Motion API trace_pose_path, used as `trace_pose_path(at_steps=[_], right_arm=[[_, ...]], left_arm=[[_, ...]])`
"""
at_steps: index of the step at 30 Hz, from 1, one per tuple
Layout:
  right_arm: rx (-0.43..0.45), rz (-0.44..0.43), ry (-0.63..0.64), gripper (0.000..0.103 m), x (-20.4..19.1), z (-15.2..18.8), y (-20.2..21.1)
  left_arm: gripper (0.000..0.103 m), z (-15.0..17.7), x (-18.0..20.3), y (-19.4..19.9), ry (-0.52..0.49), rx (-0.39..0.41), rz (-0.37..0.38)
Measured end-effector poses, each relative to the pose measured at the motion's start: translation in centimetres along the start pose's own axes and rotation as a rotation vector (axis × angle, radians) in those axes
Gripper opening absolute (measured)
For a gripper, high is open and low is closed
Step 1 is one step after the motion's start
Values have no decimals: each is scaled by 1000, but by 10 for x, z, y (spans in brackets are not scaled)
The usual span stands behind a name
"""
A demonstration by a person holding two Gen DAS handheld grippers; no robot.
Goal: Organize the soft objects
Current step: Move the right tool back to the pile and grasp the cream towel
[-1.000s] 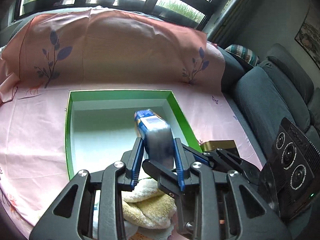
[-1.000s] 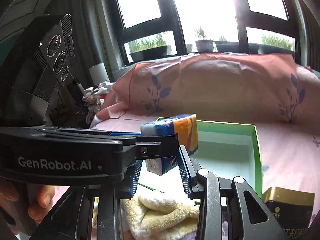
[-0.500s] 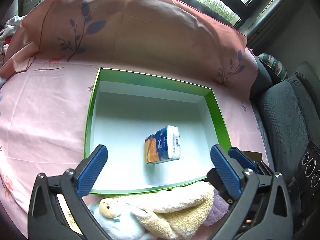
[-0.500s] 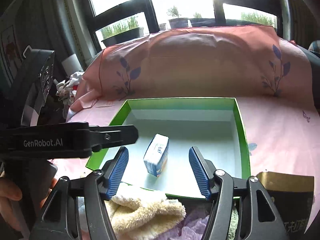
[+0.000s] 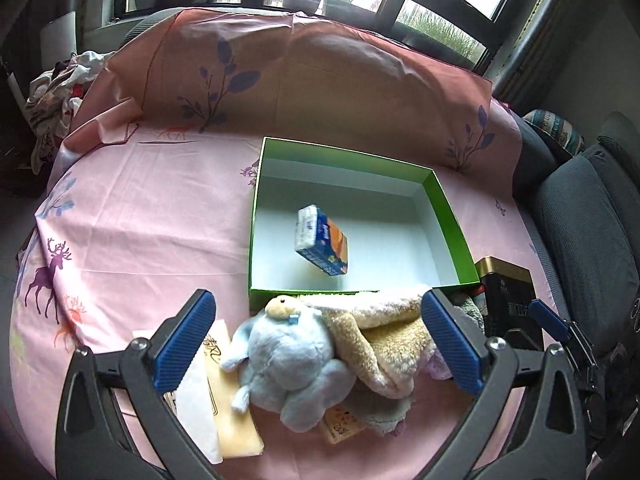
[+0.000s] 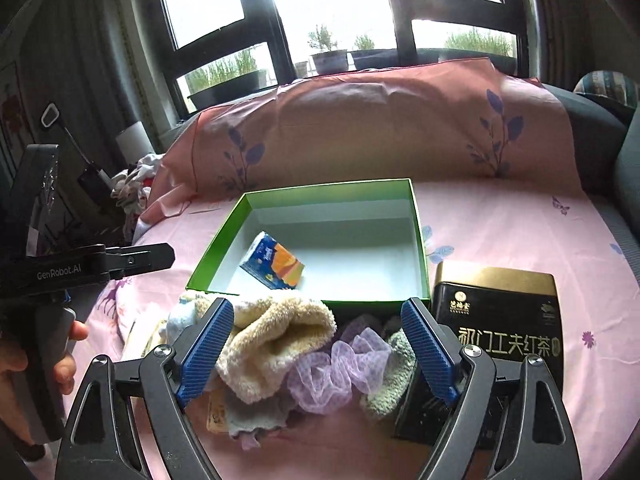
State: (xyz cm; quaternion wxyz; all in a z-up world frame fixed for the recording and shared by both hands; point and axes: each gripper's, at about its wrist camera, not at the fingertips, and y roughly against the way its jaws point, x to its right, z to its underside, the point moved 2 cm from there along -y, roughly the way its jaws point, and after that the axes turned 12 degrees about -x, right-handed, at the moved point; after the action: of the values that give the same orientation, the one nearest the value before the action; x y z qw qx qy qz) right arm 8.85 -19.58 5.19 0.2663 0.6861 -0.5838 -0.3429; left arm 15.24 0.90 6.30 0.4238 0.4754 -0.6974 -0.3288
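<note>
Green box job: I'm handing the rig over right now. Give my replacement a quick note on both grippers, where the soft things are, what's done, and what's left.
Left gripper: open, holding nothing.
Right gripper: jaws have just been opening, nothing gripped.
Done: the tissue pack is in the green box, the only thing there.
Left: the pile in front of the box on the pink sheet: blue plush toy, cream towel, purple mesh scrunchie, grey-green cloth.
The black tea tin to the right of the box looks hard, so probably leave it out.
</note>
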Motion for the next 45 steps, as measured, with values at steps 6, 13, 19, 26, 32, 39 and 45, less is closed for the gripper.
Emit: trace_pose_path(at_steps=[6, 13, 19, 26, 32, 39, 45], right_arm=[[-9, 27, 35, 87, -9, 30, 14], [-12, -46, 83, 95, -22, 66, 21], [-2, -107, 167, 95, -39, 101, 11], [37, -125, 196, 95, -50, 107, -8], [79, -157, 188, 95, -49, 86, -20], [114, -184, 156, 95, -43, 69, -36], [125, -233, 135, 95, -40, 58, -47]], left_arm=[[102, 37, -8, 18, 24, 26, 21], [102, 79, -3, 24, -8, 44, 99], [102, 118, -4, 6, -27, 37, 158], [102, 112, -9, 6, -34, 104, 199], [102, 85, 2, -4, -102, 134, 195], [101, 52, 22, -28, -159, 103, 257], [93, 32, 28, -46, -144, 50, 315]])
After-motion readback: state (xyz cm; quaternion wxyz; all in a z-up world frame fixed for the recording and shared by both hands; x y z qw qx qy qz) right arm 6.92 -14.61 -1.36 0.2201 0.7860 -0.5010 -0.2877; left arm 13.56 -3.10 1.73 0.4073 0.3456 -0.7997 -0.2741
